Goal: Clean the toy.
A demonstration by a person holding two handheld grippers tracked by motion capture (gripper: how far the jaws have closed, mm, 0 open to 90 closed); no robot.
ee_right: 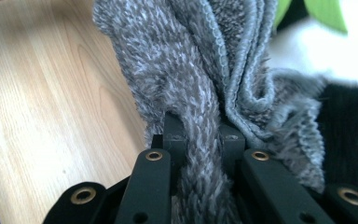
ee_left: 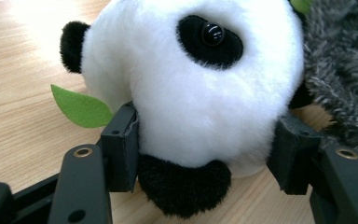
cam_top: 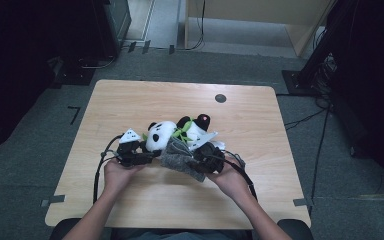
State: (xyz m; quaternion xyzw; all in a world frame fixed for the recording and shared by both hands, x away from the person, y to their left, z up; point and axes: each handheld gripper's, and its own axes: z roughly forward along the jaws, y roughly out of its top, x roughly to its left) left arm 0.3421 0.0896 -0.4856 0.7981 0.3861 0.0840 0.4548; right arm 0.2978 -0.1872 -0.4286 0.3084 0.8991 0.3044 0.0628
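Forearms enter from the bottom edge of the high view, and I steer from there: each hand carries one hand-held gripper toward the middle of the bench [cam_top: 130,100]. At lower centre-left, my left hand-held gripper [cam_top: 141,156] points right, its hand [cam_top: 115,172] low and level behind it. In the left gripper view its two pads [ee_left: 121,144] press the white head of the panda toy [ee_left: 191,84] from either side, so I read this one as clenched on the panda toy; the likely purpose is to pin the plush while the cloth is worked around it. At lower centre-right, my right hand-held gripper [cam_top: 200,165] angles up and leftward, with the hand [cam_top: 232,180] cupped beneath it. In the right gripper view its jaws are pinched tight on a gathered ridge of the grey fluffy cloth [ee_right: 200,93], which rises in folds toward the top of that frame. This hold looks suited to dragging the cloth over or off the toy; which of the two I cannot tell. Farther up, at the centre of the high view, the panda toy lies on its side on the bench, the cloth touching its near flank. A green felt leaf [ee_left: 81,107] lies at middle left of the left gripper view.
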